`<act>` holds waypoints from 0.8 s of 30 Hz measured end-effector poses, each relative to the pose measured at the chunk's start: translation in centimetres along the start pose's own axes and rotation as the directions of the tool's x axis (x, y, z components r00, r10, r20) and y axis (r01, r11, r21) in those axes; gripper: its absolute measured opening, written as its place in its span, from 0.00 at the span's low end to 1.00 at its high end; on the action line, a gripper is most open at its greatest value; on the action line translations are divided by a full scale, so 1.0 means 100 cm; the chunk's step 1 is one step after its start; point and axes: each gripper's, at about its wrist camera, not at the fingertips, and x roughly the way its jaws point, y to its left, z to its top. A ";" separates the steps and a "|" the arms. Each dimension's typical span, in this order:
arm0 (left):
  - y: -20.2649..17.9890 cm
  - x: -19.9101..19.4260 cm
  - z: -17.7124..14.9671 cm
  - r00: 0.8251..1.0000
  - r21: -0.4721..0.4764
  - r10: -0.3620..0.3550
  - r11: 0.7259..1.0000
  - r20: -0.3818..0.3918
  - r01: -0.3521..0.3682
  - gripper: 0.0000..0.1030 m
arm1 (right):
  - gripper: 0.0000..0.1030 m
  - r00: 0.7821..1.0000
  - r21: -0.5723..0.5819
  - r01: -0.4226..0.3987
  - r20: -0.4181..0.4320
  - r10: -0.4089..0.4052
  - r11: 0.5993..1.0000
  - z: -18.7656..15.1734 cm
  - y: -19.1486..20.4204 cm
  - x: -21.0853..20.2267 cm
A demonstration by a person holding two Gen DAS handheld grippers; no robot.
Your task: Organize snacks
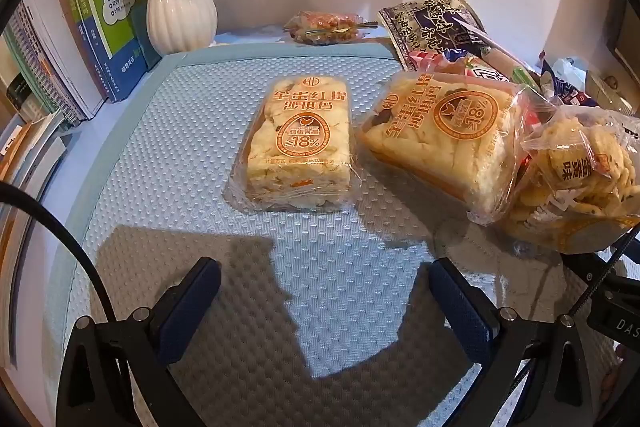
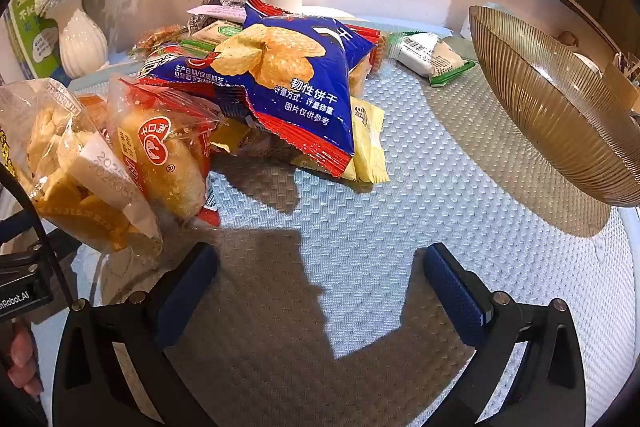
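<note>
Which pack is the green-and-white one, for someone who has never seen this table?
Start at the ribbed amber bowl on the right of the blue mat. Just left of its rim, behind the snack pile, lies the green-and-white packet. It alone sits apart from the pile and shows a barcode.

Left gripper (image 1: 324,291), jaws spread: bare mat (image 1: 168,163) directly ahead and to its left. Obstacles ahead: flat sachima pack (image 1: 298,143); a second sachima pack (image 1: 444,135) tilted just right of it, against the cracker bag (image 1: 580,179).

Right gripper (image 2: 320,279), jaws spread: bare mat ahead and right. Obstacles: snack pile topped by blue biscuit bag (image 2: 288,75) ahead-left; ribbed amber bowl (image 2: 560,107) at right.
</note>
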 end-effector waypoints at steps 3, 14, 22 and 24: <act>-0.001 0.000 0.000 1.000 0.001 0.002 1.000 -0.002 -0.002 1.00 | 1.00 1.000 -0.002 -0.007 -0.010 0.007 1.000 0.000 -0.001 -0.001; -0.006 0.001 0.002 0.993 0.069 -0.021 0.997 -0.118 0.030 1.00 | 1.00 0.957 -0.051 -0.043 -0.288 0.027 0.998 -0.005 0.004 -0.011; -0.009 -0.039 -0.011 0.990 0.083 -0.048 0.995 -0.135 0.059 0.98 | 1.00 0.949 0.016 -0.033 -0.314 0.037 0.999 -0.027 -0.005 -0.057; -0.011 -0.058 -0.011 0.993 0.093 -0.041 0.994 -0.107 0.051 0.98 | 1.00 0.962 0.017 -0.031 -0.270 0.034 0.999 -0.026 -0.010 -0.078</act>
